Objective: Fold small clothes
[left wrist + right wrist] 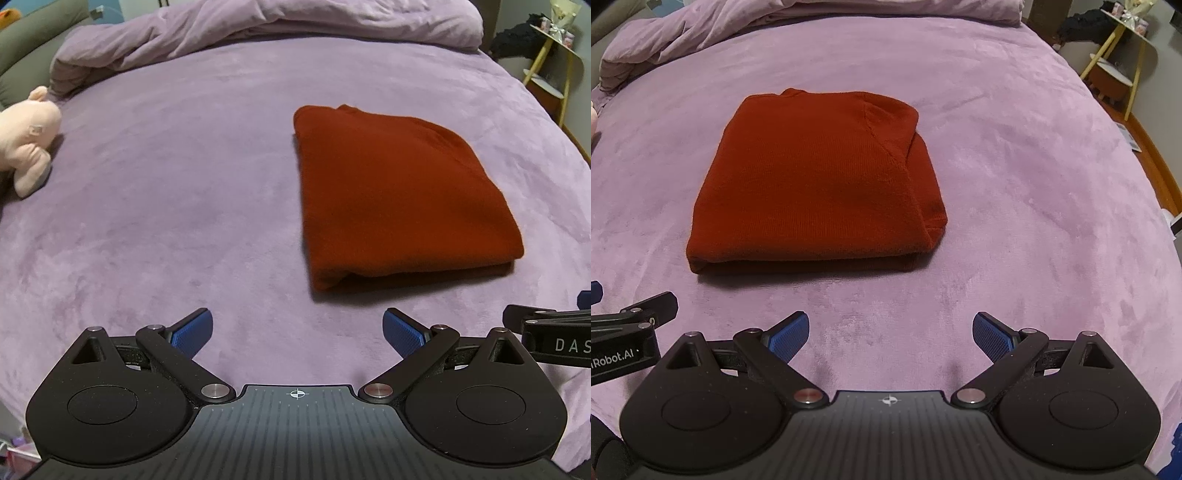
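- The red garment (816, 184) lay folded into a compact block on the purple bedspread (1015, 184), apparently finished.
- The left gripper (297, 328) and the right gripper (890, 332) hovered near it, jaws wide, empty.

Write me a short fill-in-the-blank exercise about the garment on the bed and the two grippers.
1. The red garment lies ____ into a compact rectangle on the purple blanket.
2. The left gripper has its jaws ____, with nothing between them.
3. The right gripper holds ____.
4. At the blanket's left edge in the left wrist view lies a pink ____ toy.

Missing words: folded; open; nothing; plush
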A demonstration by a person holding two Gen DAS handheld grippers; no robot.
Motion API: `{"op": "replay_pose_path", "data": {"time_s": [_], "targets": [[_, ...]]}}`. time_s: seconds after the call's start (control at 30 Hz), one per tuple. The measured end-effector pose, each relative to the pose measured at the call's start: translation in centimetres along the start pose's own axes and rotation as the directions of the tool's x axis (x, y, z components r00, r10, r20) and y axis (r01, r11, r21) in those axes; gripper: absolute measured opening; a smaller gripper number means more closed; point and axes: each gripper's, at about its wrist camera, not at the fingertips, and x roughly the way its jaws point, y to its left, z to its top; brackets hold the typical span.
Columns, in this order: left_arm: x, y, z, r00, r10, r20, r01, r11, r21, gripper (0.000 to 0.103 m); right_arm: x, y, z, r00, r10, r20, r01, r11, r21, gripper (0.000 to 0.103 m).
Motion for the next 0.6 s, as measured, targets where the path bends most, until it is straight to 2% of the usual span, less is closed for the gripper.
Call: {"op": "replay_pose_path", "data": {"time_s": [0.6], "targets": [[0.01,-0.02,-0.07,1.0,-0.005,-0.014,0.005,1.0,-0.009,0.101,-0.47,0.16,-0.02,1.0,-0.002,0.002,0.002,1.0,-0.003,0.096]]}}
